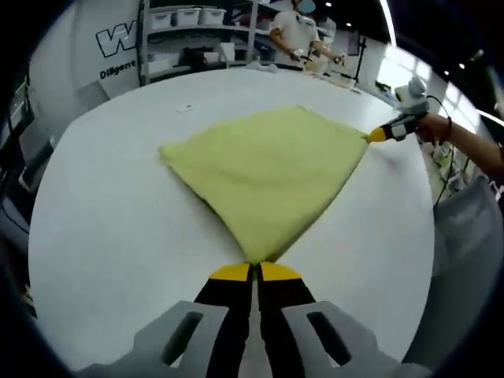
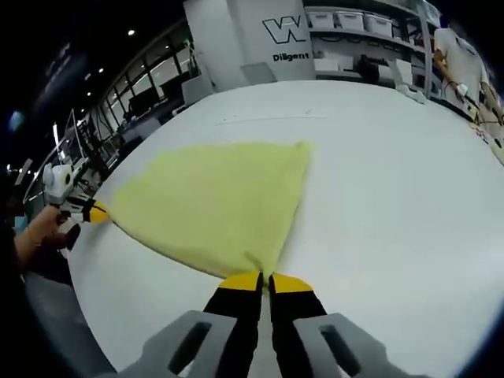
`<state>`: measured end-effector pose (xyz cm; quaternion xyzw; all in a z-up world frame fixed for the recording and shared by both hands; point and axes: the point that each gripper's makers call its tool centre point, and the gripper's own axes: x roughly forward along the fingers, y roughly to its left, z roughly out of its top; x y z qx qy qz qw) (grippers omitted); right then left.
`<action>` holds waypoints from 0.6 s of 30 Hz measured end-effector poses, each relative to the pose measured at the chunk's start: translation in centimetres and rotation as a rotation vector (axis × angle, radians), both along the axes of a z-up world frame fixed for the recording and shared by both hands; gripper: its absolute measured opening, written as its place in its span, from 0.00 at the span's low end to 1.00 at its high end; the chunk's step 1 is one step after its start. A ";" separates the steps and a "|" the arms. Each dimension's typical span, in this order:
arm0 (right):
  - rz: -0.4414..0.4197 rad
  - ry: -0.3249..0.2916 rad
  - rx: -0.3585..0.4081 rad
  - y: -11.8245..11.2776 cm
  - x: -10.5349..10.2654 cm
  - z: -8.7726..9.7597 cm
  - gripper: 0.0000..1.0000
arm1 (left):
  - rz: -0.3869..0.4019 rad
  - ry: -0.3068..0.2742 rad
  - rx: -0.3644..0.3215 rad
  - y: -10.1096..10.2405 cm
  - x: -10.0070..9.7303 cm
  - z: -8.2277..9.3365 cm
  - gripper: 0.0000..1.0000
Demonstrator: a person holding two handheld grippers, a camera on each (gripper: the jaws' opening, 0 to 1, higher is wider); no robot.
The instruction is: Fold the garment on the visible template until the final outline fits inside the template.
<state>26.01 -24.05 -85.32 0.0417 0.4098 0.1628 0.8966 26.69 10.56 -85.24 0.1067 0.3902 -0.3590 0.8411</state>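
A yellow cloth [image 1: 272, 169] lies spread on the white table [image 1: 118, 228], with no template outline that I can make out. In the left gripper view my left gripper [image 1: 256, 266] is shut on the cloth's nearest corner. At the far right, my right gripper [image 1: 376, 135] pinches another corner, a hand behind it. The right gripper view shows the same cloth [image 2: 216, 205] running away from my right gripper [image 2: 265, 276], shut on its near corner. The left gripper [image 2: 96, 211] holds the corner at the left edge. The cloth looks pulled flat between them.
Shelves with white bins [image 1: 185, 20] and a sign stand beyond the table. A person [image 1: 299, 31] works at another bench behind. A small mark [image 1: 185, 108] lies on the far tabletop. The table's edge [image 2: 87, 291] runs close on the left of the right gripper view.
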 end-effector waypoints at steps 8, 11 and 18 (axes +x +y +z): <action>0.015 0.014 -0.008 0.2 -0.9 0.0 0.00 | -0.015 0.008 0.020 0.2 -0.8 -0.1 0.00; 0.021 0.021 -0.011 0.2 -1.3 -0.1 0.00 | -0.030 0.010 0.025 0.2 -1.2 -0.1 0.00; 0.038 0.034 -0.021 0.4 -2.3 -0.2 0.00 | -0.043 0.026 0.026 0.4 -2.4 -0.1 0.00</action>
